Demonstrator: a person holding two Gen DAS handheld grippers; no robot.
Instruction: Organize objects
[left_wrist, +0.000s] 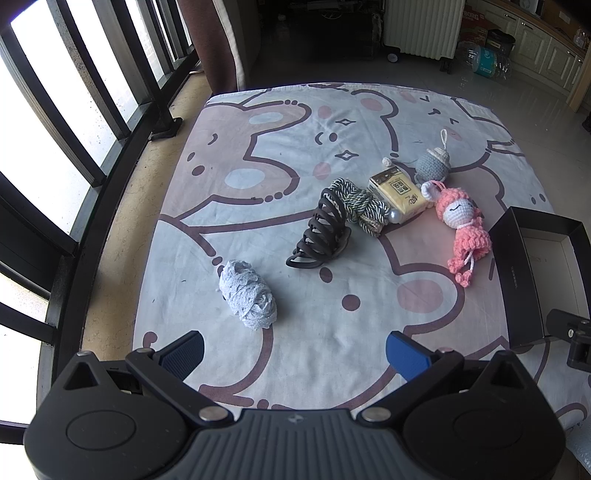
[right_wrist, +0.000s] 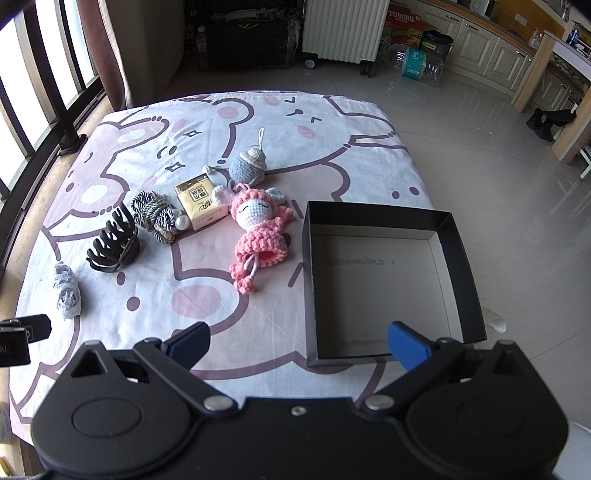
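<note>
Your left gripper (left_wrist: 293, 354) and right gripper (right_wrist: 299, 345) both hang spread wide, holding nothing
The black box (right_wrist: 458, 243) is your landmark: pink doll (right_wrist: 258, 230) just left of it, tissue pack (right_wrist: 199, 203), hair claw (right_wrist: 112, 245) and lace bundle (right_wrist: 66, 291) farther left

Pink crochet doll (right_wrist: 258, 236), black box (right_wrist: 461, 258)

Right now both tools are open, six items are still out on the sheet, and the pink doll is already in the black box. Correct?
Not quite. The pink doll lies on the sheet just left of the black box, which is empty; the right wrist view shows it. The rest holds: the left tool and right tool are open, and six items remain on the sheet.
</note>
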